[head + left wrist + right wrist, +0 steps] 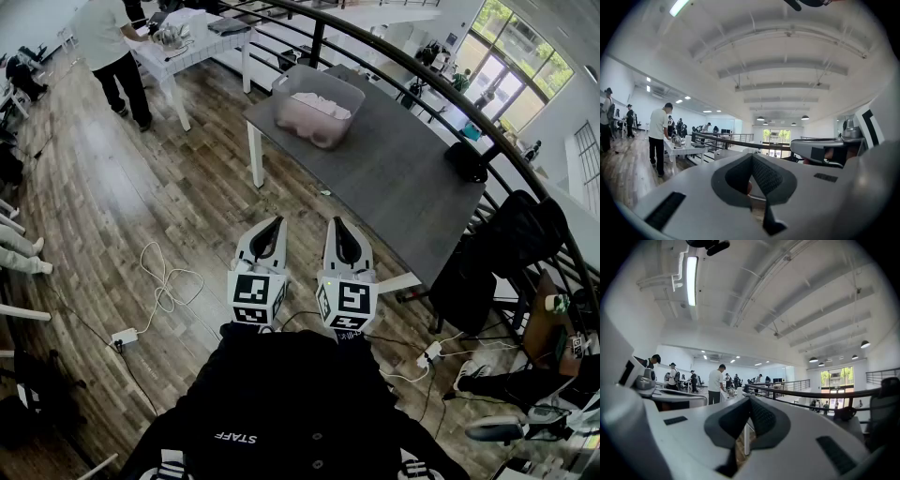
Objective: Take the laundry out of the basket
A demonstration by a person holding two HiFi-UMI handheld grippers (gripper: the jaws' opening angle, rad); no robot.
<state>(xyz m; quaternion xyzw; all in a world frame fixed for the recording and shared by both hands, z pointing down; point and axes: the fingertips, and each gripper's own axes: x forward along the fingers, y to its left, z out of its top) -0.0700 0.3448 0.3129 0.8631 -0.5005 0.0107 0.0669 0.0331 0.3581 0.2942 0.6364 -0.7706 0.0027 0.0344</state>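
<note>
A wooden floor (122,206) runs under a dark grey surface (394,183) on white legs, with a curved black railing (412,70) just behind it. The clear laundry basket (286,94) stands at the far left end of that surface, holding pale laundry (321,103) inside. Well apart from it, near the right end by the railing, lies a small black object (466,161) that is too dark to make out. A black chair (520,230) stands beside the surface on the right.

Both tools are held close to the person's chest, side by side and well short of the surface, with bare floor between them and the basket. The left hand-held gripper (274,223) has its jaws together on nothing, and the right hand-held gripper (336,225) is likewise closed and empty.

A white cable (164,281) loops on the floor to the left, running to a power strip (123,337). Farther back, a person in a white shirt (111,37) stands at a white table (192,49).
</note>
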